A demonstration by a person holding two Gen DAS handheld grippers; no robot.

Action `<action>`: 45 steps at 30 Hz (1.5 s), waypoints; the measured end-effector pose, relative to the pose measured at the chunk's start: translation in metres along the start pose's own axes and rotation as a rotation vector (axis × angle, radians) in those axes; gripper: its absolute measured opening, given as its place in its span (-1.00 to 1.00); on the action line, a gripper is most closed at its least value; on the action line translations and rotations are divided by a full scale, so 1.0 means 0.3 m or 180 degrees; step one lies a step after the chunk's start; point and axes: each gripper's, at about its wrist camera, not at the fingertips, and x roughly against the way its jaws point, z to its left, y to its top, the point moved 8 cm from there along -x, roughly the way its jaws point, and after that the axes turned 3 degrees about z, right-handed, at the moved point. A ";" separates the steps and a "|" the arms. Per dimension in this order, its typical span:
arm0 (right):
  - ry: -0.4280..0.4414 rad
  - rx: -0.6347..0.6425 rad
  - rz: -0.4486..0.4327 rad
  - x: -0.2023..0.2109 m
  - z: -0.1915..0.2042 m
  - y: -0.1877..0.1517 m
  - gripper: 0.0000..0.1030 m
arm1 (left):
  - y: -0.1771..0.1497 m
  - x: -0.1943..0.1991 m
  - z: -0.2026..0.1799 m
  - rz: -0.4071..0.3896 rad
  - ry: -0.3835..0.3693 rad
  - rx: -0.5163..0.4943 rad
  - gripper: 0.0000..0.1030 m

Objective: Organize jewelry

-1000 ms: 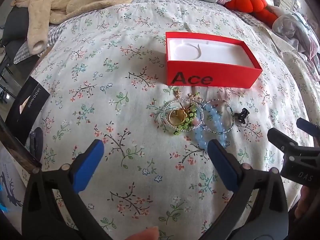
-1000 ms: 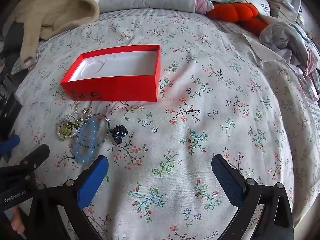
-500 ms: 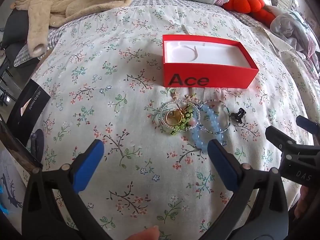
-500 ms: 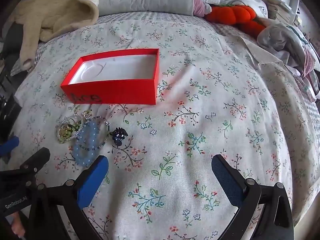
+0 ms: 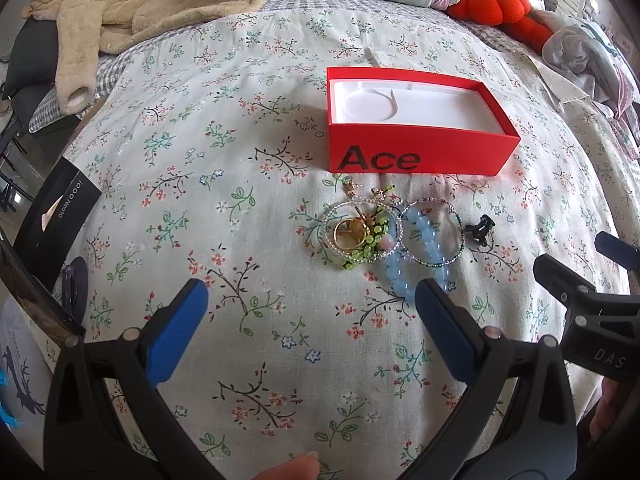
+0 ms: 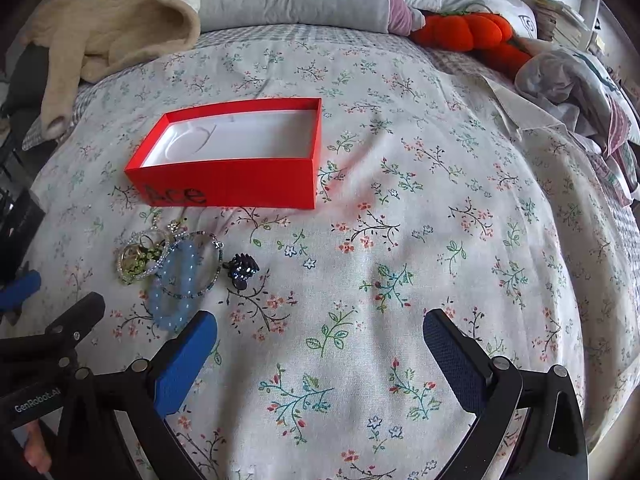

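- Red box [image 5: 416,156] marked "Ace" sits open on the floral bedspread [image 5: 200,168] in the left wrist view, white lining showing, nothing in it
- just in front of the box lies the jewelry pile: a blue bead bracelet [image 5: 424,256], a thin beaded hoop [image 5: 458,232] overlapping it, a gold ring [image 5: 350,234] among green beads, and a small dark clip [image 5: 478,230] just beside them
- left tool [image 5: 312,300] hovers spread wide, gripping nothing, its right finger near the blue bracelet
- right wrist view: the right tool [image 6: 320,336] is spread wide too, holding nothing, over bare bedspread [image 6: 440,200]
- the same pile lies to its left, blue bead bracelet [image 6: 176,280] and dark clip [image 6: 241,270] in front of the red box [image 6: 240,184]
- a beige fleece garment [image 6: 108,32] and an orange plush [image 6: 468,32] lie at the head of the bed
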 end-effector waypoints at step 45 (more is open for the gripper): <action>-0.0011 0.0003 -0.0006 -0.001 -0.002 -0.001 1.00 | 0.006 0.020 0.004 -0.0067 -0.0058 0.0030 1.00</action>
